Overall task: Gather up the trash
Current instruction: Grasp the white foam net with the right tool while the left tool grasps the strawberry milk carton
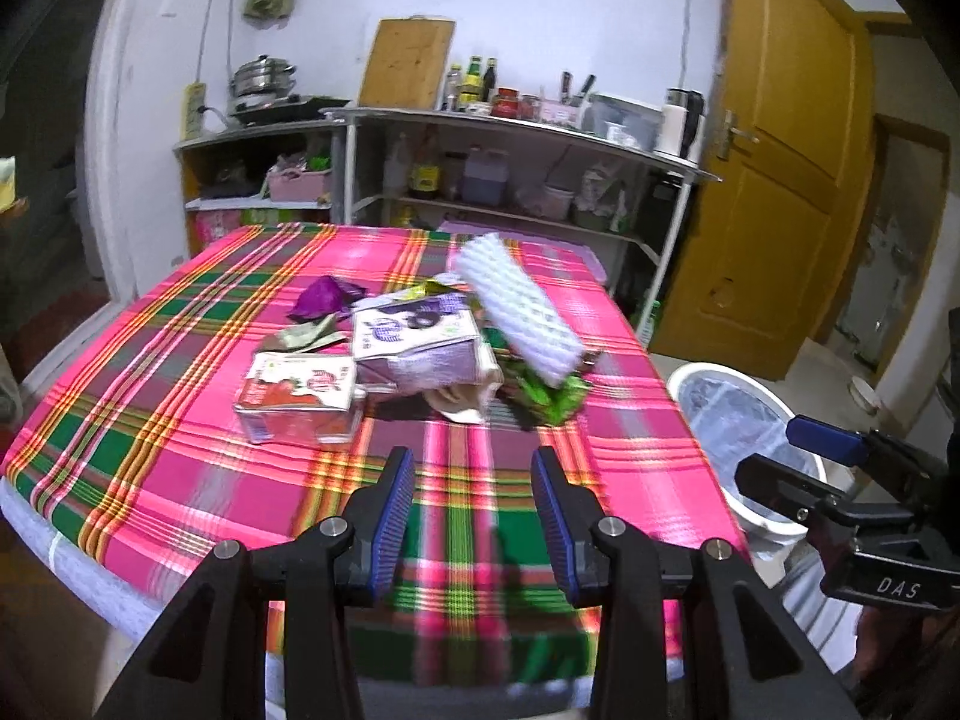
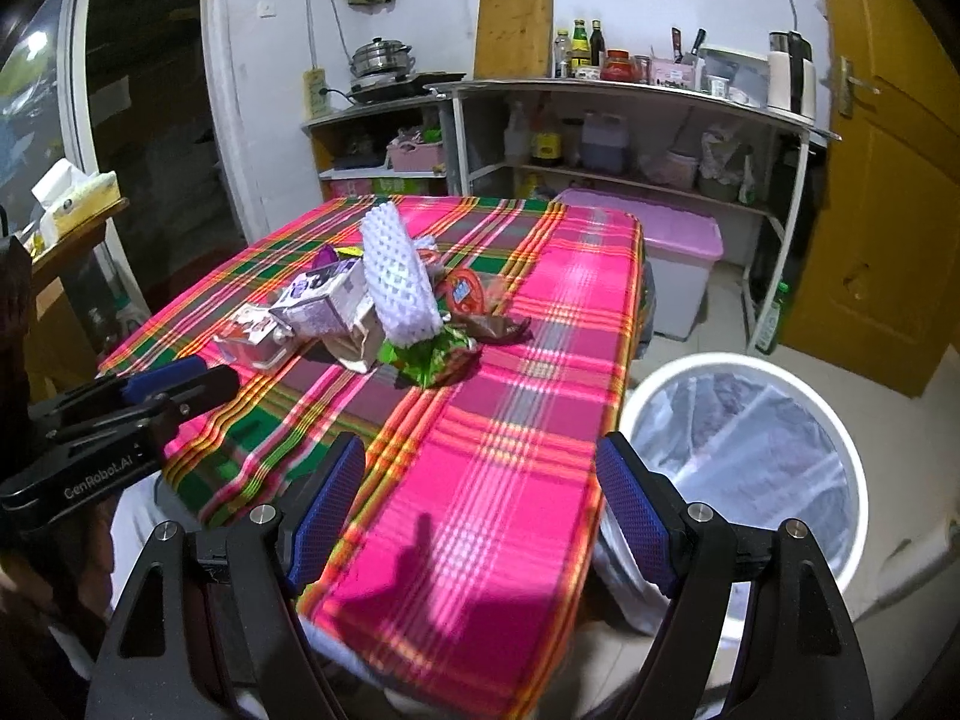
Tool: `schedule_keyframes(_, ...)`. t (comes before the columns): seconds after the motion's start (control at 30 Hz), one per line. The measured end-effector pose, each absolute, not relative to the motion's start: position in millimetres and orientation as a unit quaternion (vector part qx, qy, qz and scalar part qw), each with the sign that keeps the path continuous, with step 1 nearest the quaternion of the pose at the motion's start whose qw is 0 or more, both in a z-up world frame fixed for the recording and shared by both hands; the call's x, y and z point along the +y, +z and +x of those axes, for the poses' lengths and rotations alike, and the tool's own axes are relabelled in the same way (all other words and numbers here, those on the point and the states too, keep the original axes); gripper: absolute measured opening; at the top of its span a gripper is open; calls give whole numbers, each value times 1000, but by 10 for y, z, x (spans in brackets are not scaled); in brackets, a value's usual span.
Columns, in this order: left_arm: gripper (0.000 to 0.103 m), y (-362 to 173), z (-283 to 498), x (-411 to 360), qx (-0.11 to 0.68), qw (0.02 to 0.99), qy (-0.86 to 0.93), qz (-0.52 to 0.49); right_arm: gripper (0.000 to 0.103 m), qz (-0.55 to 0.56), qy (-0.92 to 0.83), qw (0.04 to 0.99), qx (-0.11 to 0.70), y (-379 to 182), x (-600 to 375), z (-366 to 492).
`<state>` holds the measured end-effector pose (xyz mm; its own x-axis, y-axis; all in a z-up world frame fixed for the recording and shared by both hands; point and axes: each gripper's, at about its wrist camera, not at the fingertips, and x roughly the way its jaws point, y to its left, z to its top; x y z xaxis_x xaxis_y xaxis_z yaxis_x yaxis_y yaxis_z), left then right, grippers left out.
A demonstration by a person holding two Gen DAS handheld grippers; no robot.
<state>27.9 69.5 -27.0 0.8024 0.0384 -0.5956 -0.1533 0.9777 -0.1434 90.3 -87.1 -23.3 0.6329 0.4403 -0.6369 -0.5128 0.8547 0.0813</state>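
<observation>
Trash pile [image 1: 420, 354] mid-table, ahead of both empty, parted grippers.

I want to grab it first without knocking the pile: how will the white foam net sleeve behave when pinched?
The white foam net sleeve looks airy, so probably very light and squashy. It leans upright on the purple carton, so a nudge may topple it. Its open mesh should grip well.

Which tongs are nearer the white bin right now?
Right. The right tongs hang open over the table's near corner, with the white bin just past their outer pad. The left tongs are open over the tablecloth, farther from it.
</observation>
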Motion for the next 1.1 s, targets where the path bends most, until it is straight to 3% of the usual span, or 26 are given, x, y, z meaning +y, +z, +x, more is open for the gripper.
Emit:
schedule_keyframes(0.27,41,-381,463,1168,321,937,95,-104,79,-62,291,890,345,-228,-556,1241)
schedule_keyframes(0.37,60,-419,506,1342,319,935,106,-114,79,-70,299,889,340,-222,-439,1357)
schedule_keyframes(0.4,62,-427,522,1401,317,935,109,-118,79,-72,301,888,340,-227,-408,1390)
schedule_keyframes(0.7,66,-528,800,1787,325,930,110,-135,78,-77,325,877,347,-267,-128,1716)
schedule_keyframes(0.97,66,-667,952,1898,340,924,74,-157,52,-87,339,862,367,-372,125,1927)
schedule_keyframes(1.03,66,-674,939,1876,340,925,66,-155,38,-86,345,858,371,-393,150,1947)
schedule_keyframes(1.1,66,-679,911,1853,342,925,52,-157,35,-84,346,857,373,-403,144,1952)
